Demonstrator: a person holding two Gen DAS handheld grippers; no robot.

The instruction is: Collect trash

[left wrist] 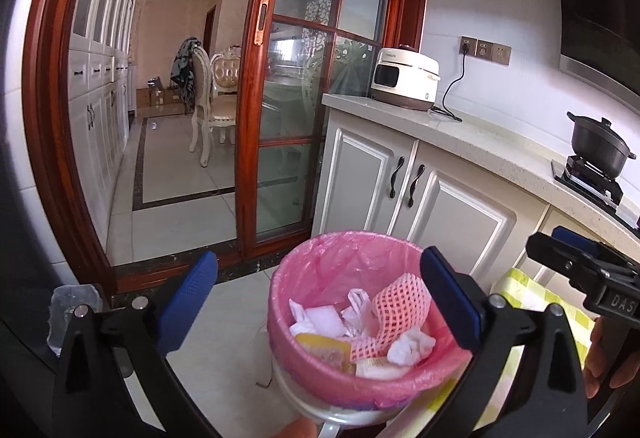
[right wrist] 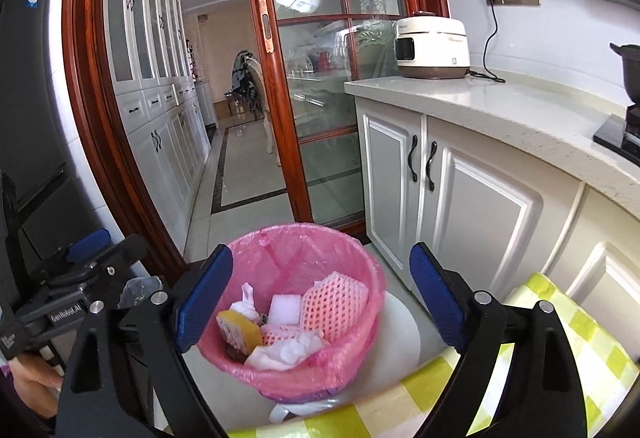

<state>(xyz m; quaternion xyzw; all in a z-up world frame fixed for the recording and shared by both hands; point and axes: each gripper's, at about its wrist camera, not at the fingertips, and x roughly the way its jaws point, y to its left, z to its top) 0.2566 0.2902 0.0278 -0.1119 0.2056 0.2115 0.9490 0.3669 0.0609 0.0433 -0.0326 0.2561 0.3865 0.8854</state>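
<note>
A home kitchen is shown. A pale stone countertop [right wrist: 500, 110] is carried on white panelled cabinets [right wrist: 488, 206] with black handles, and a white rice cooker [left wrist: 404, 84] is plugged into a wall socket [left wrist: 466, 46]. A dark lidded pot [left wrist: 600, 148] is set on a gas hob [left wrist: 588, 180]. A red wooden sliding glass door [left wrist: 280, 86] is seen opening onto a tiled dining room, where ornate white chairs [left wrist: 208, 106] are placed beside tall white cupboards [right wrist: 160, 78].
</note>
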